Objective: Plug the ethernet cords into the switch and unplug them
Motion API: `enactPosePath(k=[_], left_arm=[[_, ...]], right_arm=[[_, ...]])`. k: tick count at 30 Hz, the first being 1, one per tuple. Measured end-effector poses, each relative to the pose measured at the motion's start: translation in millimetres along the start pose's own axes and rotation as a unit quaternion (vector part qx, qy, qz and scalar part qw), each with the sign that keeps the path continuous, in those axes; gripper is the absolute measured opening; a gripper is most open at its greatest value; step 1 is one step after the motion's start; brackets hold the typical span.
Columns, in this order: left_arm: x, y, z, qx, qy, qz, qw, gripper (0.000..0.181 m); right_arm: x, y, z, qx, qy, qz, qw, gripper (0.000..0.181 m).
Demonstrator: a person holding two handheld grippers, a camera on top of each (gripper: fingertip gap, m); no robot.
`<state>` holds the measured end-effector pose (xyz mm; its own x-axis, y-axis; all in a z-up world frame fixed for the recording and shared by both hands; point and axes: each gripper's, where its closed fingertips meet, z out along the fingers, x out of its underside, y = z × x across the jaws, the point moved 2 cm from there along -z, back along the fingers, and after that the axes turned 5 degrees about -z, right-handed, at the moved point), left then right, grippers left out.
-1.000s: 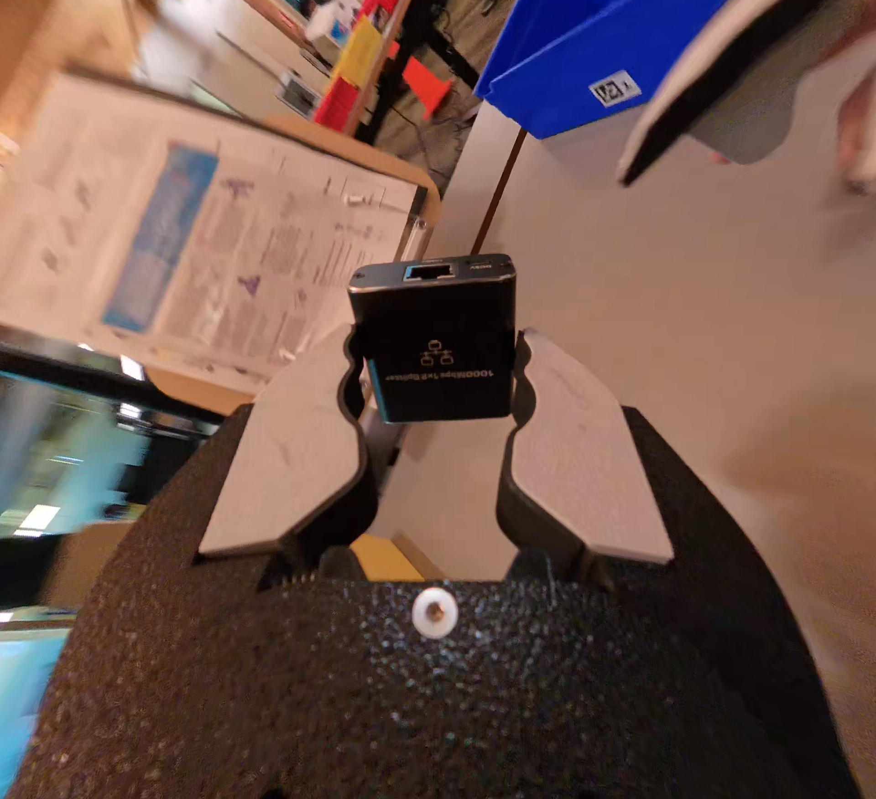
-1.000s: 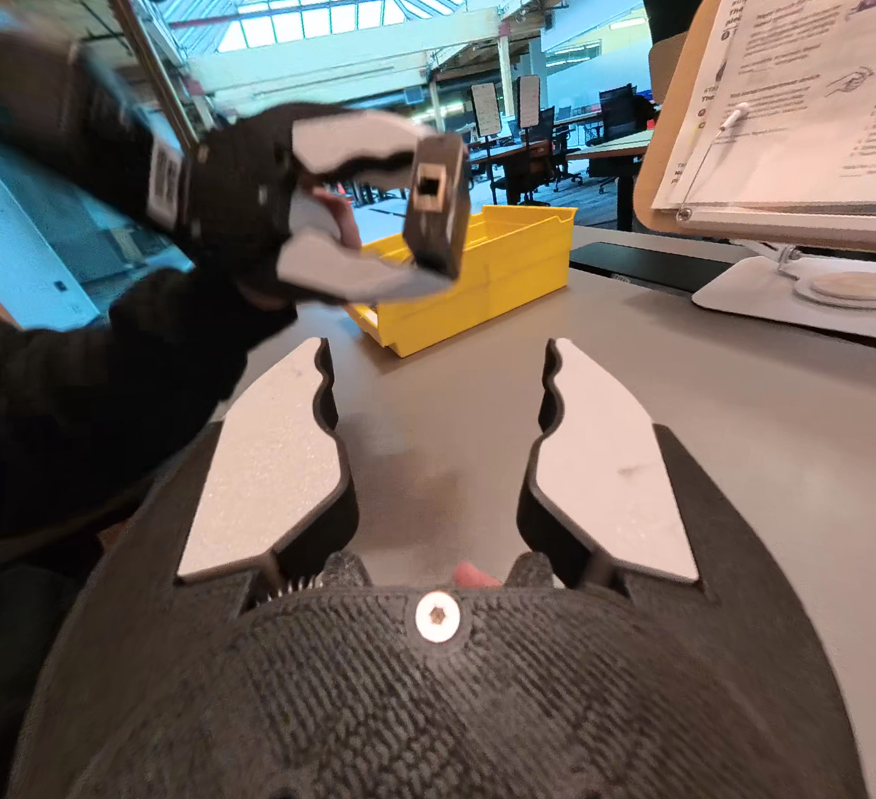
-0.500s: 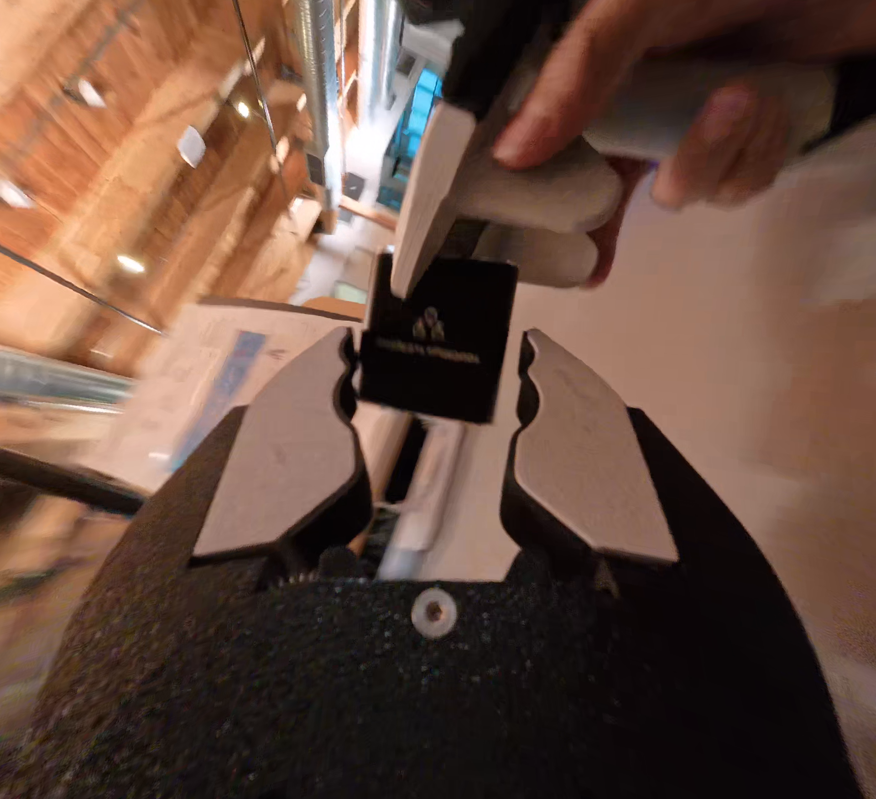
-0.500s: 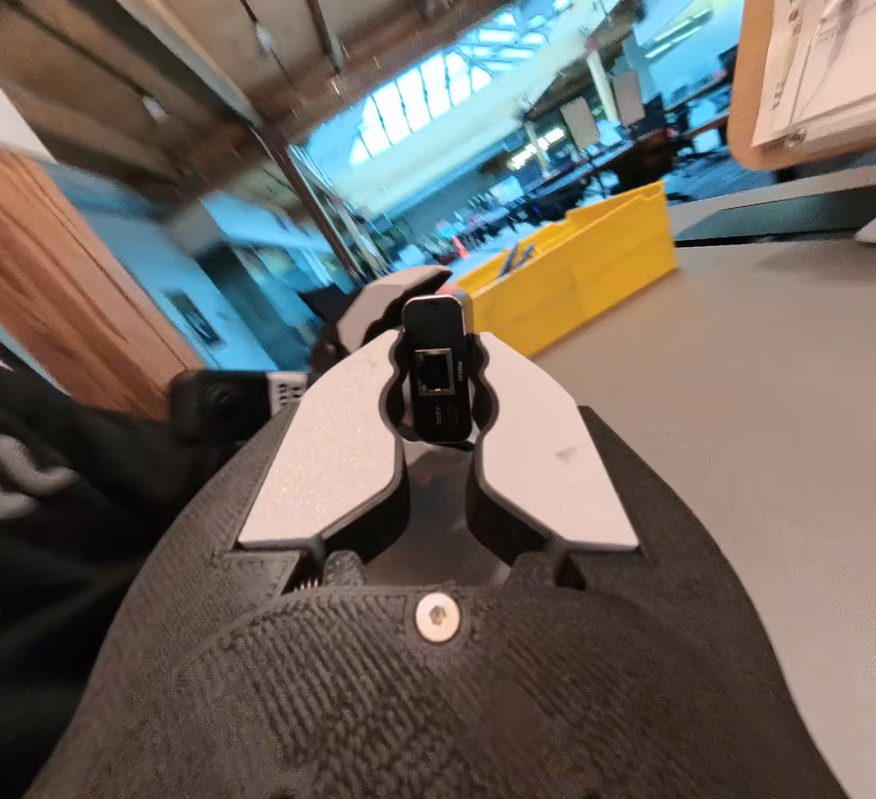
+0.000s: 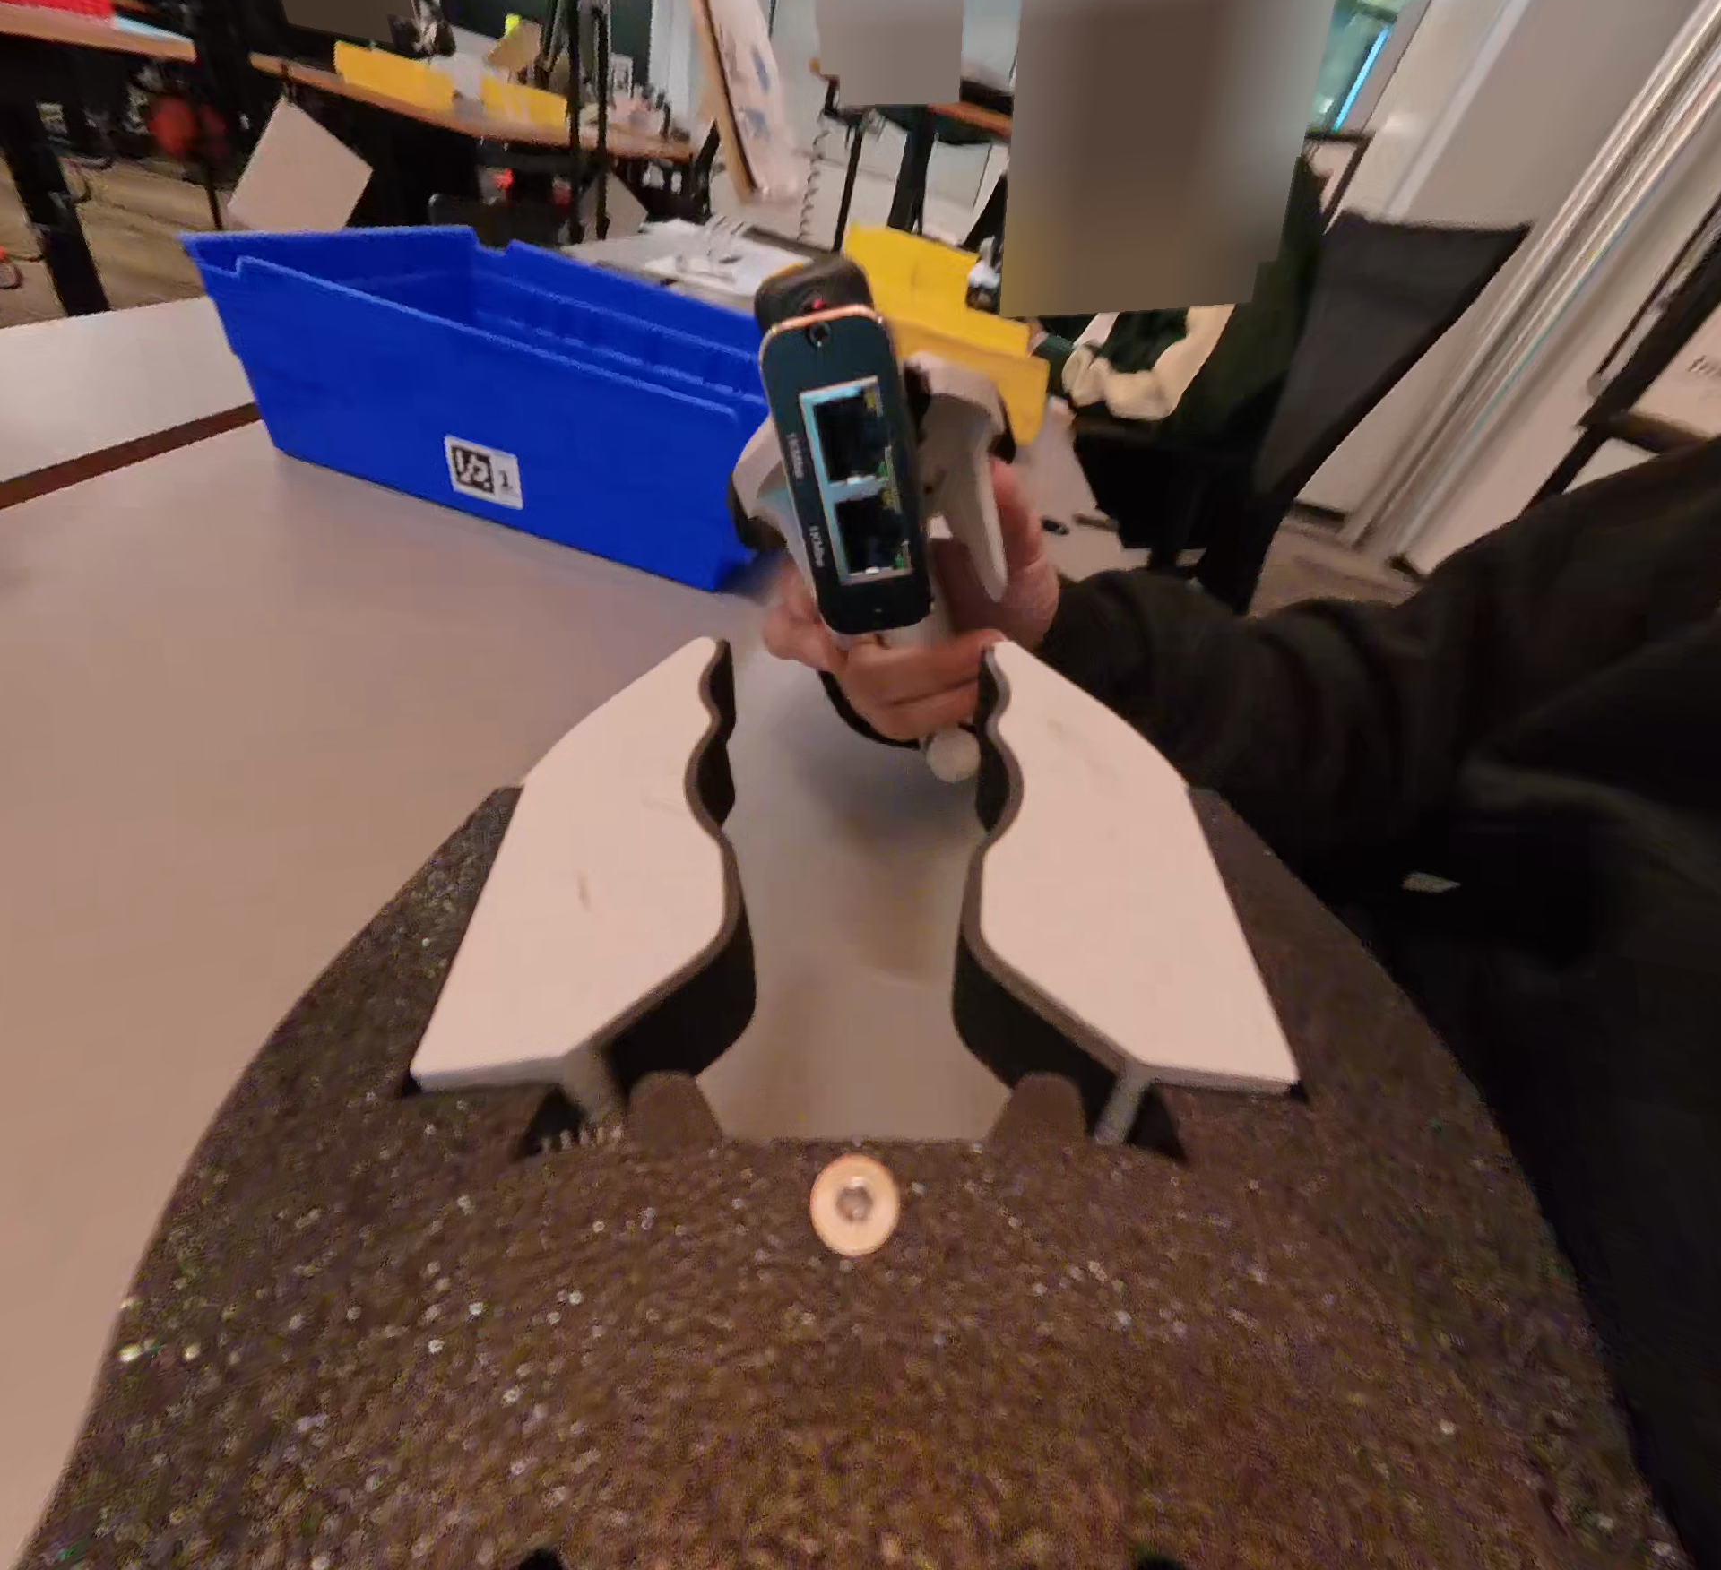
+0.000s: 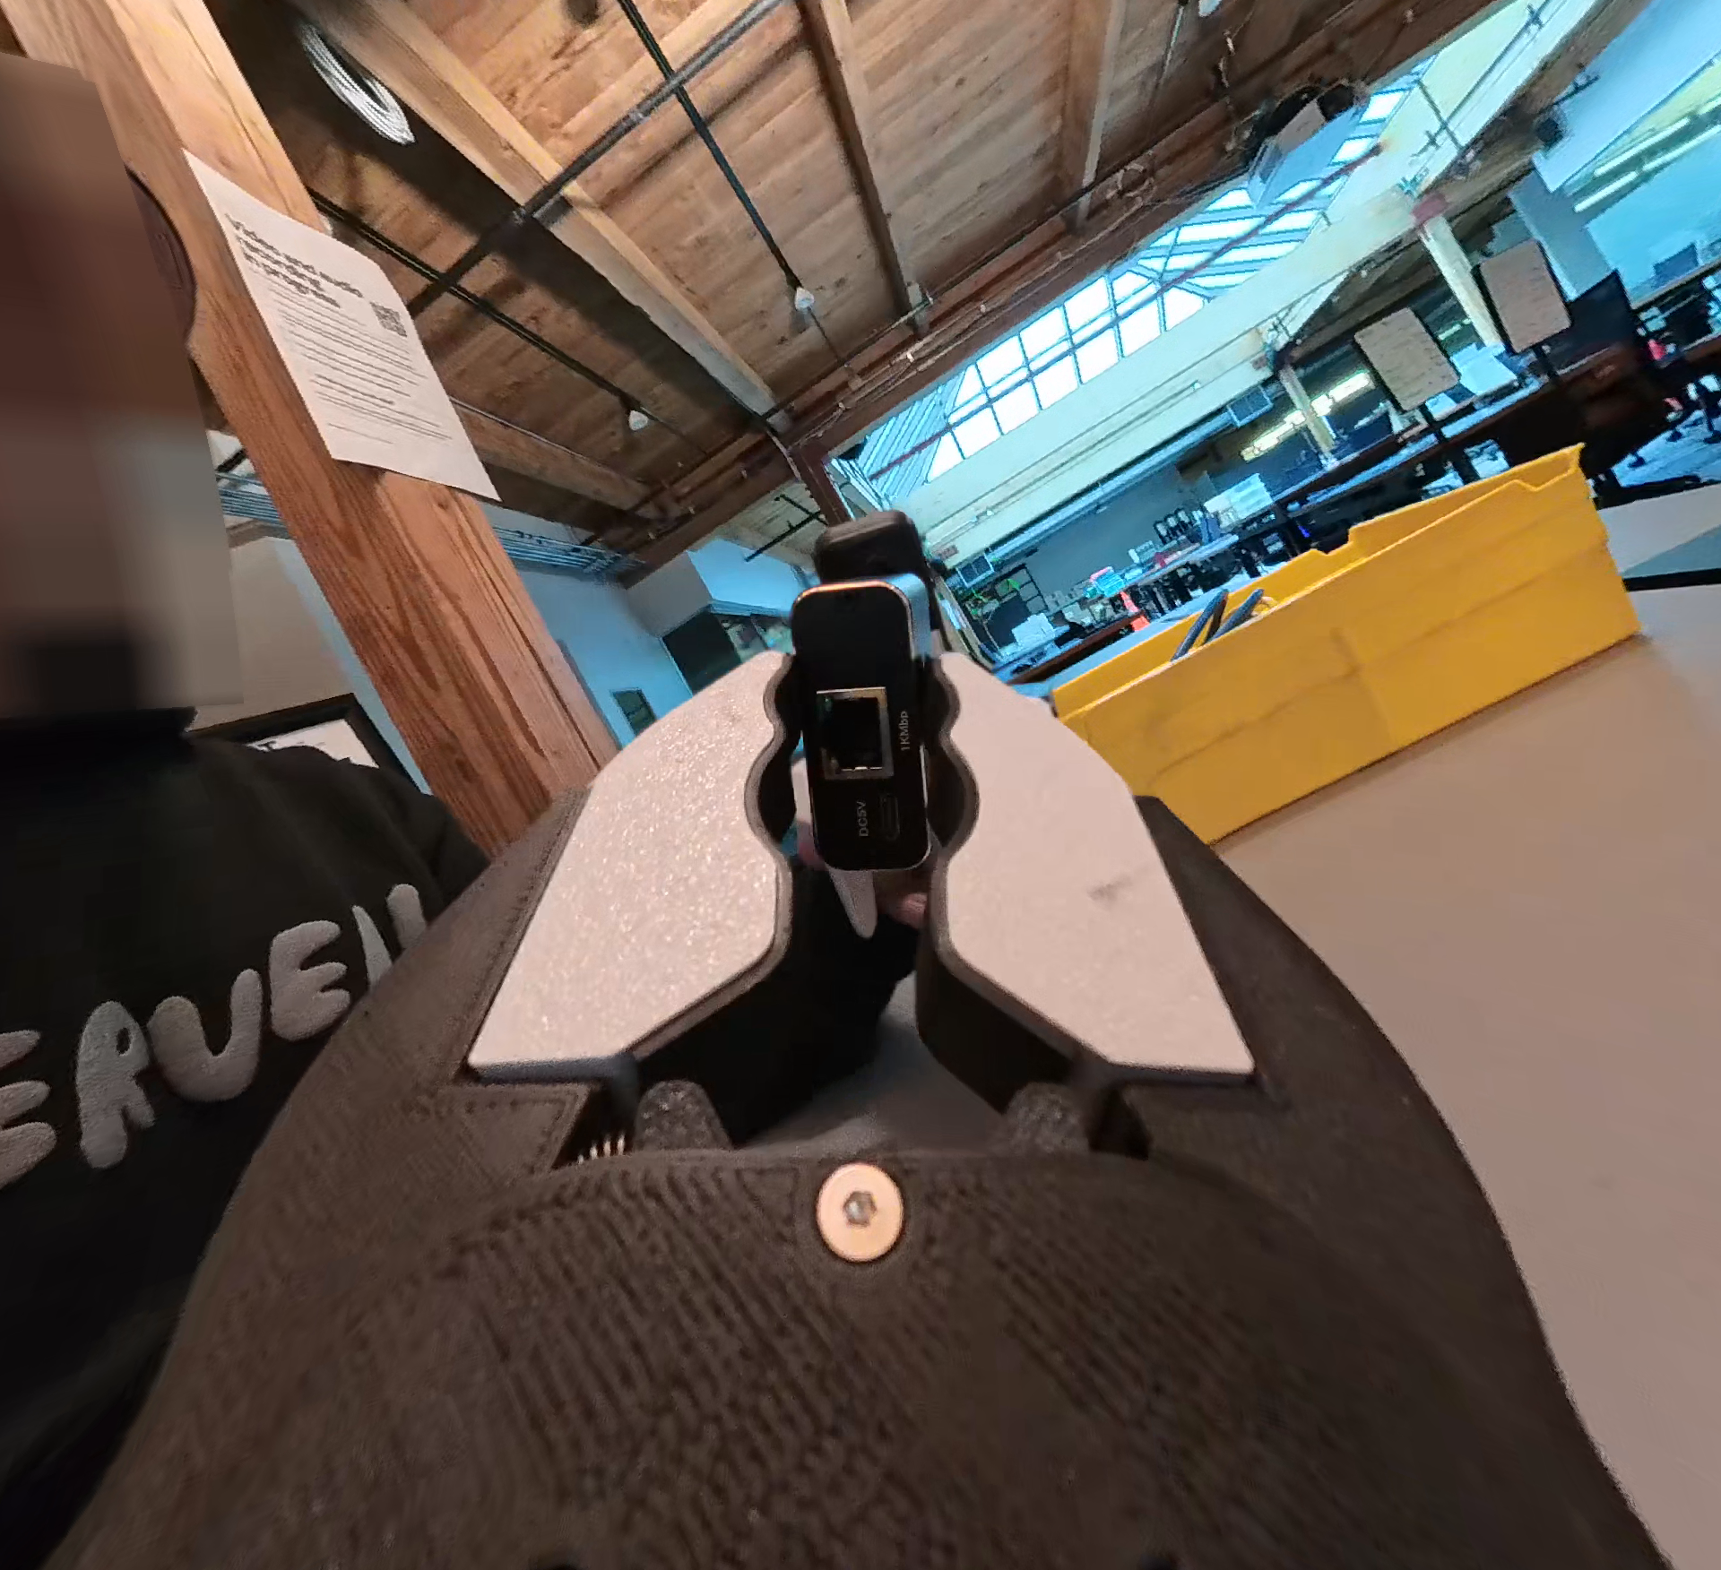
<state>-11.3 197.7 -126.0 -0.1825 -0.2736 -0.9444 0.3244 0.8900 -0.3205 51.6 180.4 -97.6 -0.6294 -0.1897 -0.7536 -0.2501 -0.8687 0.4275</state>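
Switch handed over: it now sits in the right hand-held gripper, and the left one has let go.

The switch (image 6: 864, 725) is clamped upright between the fingers of the right hand-held gripper (image 6: 861, 766), held in the air above the bench (image 6: 1490, 920), its single-port end toward that camera and its two-port end (image 5: 852, 492) facing the left one. A second ago it was in the left hand-held gripper (image 5: 852, 725), whose fingers now stand apart and empty, drawn back from it. That frees the left side to fetch a cord; dark cords seem to lie in the yellow bin (image 6: 1350, 659), though I cannot tell for sure. The blue bin (image 5: 484, 389) stands beyond the switch. No cord is plugged in yet, so the task is at its start.
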Motion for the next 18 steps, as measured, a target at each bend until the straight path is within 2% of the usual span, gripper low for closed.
enactPosePath(k=[2,4,6,8,9,10,12,14,16,18], left_arm=[[-6.0,2.2,2.8,-0.001,-0.045,-0.007,0.999,0.039],[-10.1,0.1,2.8,0.035,-0.08,-0.047,0.995,0.027],[-6.8,4.2,1.2,0.052,-0.085,-0.069,0.993,0.023],[2.1,5.9,-0.5,0.058,-0.07,-0.074,0.993,0.023],[6.6,7.1,-1.4,0.056,-0.059,-0.086,0.993,0.023],[7.1,8.3,-3.1,0.057,-0.059,-0.103,0.991,0.023],[8.7,10.0,-5.6,0.069,-0.045,-0.145,0.986,0.023],[13.6,15.8,-5.6,0.072,-0.03,-0.216,0.973,0.023],[13.8,14.2,-6.7,0.1,-0.031,-0.265,0.959,0.023],[8.6,11.8,-9.0,0.119,-0.041,-0.291,0.948,0.023]], right_arm=[[7.0,-1.0,1.9,-0.001,0.021,-0.002,1.0,0.024],[14.4,-3.9,4.8,0.013,0.042,-0.018,0.999,0.024],[17.8,-4.4,5.9,0.028,0.062,-0.049,0.996,0.024],[22.7,-6.7,5.5,0.058,0.092,-0.12,0.987,0.023],[25.0,-8.6,4.2,0.079,0.107,-0.175,0.975,0.024],[26.4,-9.4,3.2,0.099,0.122,-0.242,0.958,0.033],[27.1,-9.5,2.7,0.139,0.143,-0.386,0.901,0.068],[36.8,-12.2,3.4,0.141,0.194,-0.482,0.843,0.086],[45.0,-19.8,8.5,0.133,0.233,-0.497,0.825,0.102],[50.9,-26.9,14.3,0.115,0.255,-0.493,0.824,0.102]])
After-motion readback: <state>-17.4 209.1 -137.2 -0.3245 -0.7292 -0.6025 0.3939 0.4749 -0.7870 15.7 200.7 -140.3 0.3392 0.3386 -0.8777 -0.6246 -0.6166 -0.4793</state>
